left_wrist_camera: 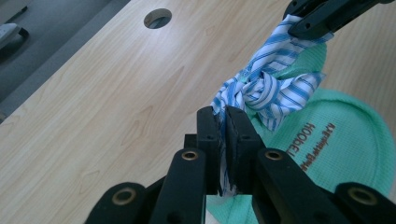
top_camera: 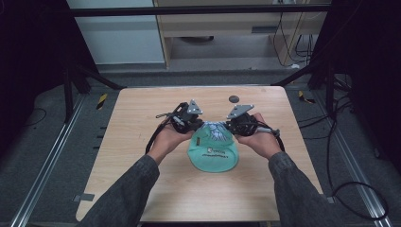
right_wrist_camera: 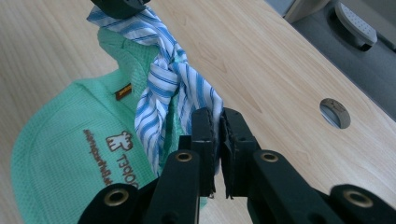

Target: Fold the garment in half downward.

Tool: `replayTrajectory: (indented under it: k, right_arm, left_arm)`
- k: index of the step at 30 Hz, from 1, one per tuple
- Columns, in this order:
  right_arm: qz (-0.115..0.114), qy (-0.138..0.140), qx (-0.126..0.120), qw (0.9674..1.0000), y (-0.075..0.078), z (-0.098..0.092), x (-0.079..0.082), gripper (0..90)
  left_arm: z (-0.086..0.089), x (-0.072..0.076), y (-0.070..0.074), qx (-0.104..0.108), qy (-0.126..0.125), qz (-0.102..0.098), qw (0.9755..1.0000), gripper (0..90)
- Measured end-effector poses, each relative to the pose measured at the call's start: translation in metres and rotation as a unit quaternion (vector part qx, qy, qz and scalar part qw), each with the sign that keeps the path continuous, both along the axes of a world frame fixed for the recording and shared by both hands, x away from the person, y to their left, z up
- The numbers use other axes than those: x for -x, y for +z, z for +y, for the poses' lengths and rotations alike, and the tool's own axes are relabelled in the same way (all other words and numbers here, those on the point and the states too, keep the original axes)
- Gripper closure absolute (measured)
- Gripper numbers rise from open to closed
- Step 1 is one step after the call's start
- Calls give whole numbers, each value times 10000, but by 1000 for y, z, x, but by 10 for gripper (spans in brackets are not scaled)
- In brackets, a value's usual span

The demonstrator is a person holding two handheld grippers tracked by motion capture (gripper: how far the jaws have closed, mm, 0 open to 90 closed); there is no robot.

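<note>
Nearest, both forearms reach in. The left gripper (left_wrist_camera: 222,140) and right gripper (right_wrist_camera: 217,140) each pinch one striped tie end (left_wrist_camera: 275,88) of a green bib (top_camera: 213,151) lying mid-table (top_camera: 142,109). The step appears to be knotting; next, probably pull the ends apart evenly.

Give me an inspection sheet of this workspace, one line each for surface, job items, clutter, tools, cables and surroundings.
Surface: light wooden table with a round hole near its far edge.
Job's things: mint green cloth with printed lettering lies flat; blue-striped white ties knotted together at its far end.
Clutter: nothing seen.
Grippers: left tool shut on one tie end; right tool shut on the other end.
Cables: black cable trails from the left tool; more cables on the floor at right.
Surroundings: grey floor, dark frame struts, wooden cabinet behind.
</note>
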State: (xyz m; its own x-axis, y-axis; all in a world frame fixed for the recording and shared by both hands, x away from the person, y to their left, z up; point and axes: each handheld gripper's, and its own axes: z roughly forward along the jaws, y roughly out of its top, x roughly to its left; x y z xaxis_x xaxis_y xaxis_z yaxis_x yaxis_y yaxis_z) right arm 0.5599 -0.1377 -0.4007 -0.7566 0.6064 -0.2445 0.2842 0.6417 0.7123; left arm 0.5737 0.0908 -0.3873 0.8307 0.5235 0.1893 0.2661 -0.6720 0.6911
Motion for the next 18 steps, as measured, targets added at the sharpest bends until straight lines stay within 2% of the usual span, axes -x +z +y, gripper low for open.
replayTrajectory:
  k: [10, 13, 18]
  right_arm:
    - [53, 46, -61, 10000, -12, -1, 13, 843]
    - [30, 59, -114, 9999, -13, -2, 18, 843]
    - [41, 145, -96, 9998, -15, -2, 25, 843]
  left_arm:
    - [1, 14, -10, 56, -63, 71, 9999, 850]
    - [3, 20, -14, 174, -74, 55, 9998, 850]
    - [5, 24, -18, 189, -77, 85, 9998, 850]
